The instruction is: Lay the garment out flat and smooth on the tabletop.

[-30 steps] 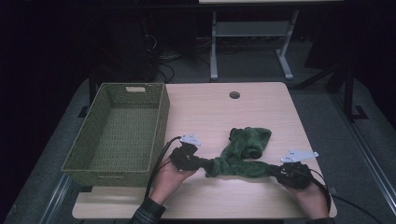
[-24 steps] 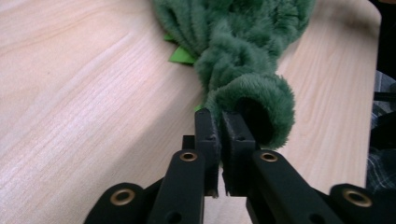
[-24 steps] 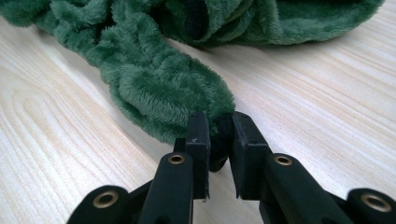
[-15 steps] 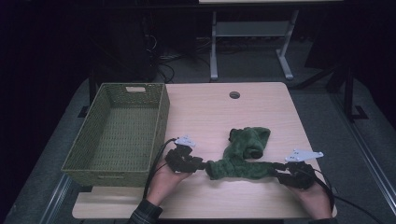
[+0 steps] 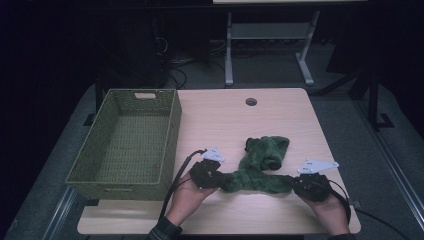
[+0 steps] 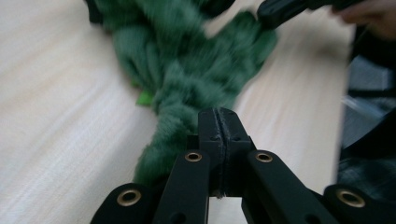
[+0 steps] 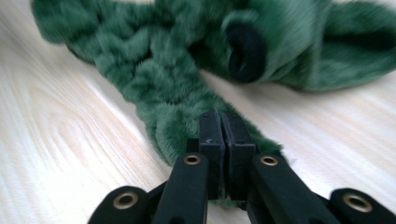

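Both my grippers pinch the fuzzy green cloth

My left gripper (image 5: pixel 216 177) and right gripper (image 5: pixel 299 183) have just squeezed closed on the two ends of the green cloth (image 5: pixel 260 165). It lies on the near right part of the bench (image 5: pixel 220 115), right of the green basket (image 5: pixel 125 140).

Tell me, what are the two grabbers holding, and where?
Both pinch the fuzzy green cloth: left gripper on its left end, right gripper on its right end.
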The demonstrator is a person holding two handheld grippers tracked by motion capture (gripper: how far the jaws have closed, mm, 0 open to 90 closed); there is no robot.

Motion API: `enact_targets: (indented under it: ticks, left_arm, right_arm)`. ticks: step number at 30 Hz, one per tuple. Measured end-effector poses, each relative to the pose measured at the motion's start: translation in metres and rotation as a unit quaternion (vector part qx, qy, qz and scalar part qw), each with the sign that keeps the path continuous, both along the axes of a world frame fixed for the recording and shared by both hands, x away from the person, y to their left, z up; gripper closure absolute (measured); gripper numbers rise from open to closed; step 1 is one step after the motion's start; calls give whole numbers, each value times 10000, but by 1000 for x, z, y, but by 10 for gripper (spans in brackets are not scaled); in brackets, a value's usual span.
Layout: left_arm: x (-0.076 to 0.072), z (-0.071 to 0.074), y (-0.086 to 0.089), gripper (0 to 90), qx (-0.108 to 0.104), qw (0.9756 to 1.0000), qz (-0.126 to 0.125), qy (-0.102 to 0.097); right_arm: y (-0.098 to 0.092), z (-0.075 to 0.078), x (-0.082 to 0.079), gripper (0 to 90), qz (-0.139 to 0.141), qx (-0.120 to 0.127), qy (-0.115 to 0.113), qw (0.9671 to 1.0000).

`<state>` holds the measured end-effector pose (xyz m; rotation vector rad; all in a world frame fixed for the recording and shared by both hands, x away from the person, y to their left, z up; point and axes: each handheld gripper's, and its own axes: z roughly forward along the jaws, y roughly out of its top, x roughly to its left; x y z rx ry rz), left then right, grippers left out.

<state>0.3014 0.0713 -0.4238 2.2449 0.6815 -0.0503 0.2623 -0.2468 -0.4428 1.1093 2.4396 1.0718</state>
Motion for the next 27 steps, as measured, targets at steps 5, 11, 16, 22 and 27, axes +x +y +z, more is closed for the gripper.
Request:
enact_targets:
  ticks: [5, 11, 16, 22, 27]
  left_arm:
    - [14, -26, 5, 894, 373, 9989, 192, 195]
    - [15, -34, 12, 897, 434, 9983, 179, 350]
    - [3, -34, 15, 897, 448, 9980, 71, 441]
    - [-16, -35, 20, 896, 398, 9979, -12, 515]
    - [-28, -34, 24, 895, 356, 9979, -52, 543]
  right_arm:
    - [6, -16, 7, 892, 101, -319, 279, 9991]
    - [5, -20, 3, 896, 164, -359, 370, 9985]
    - [4, -20, -7, 896, 199, -336, 444, 9982]
    - [7, -19, -28, 896, 332, -344, 465, 9978]
    - [9, -19, -38, 895, 391, -319, 467, 9976]
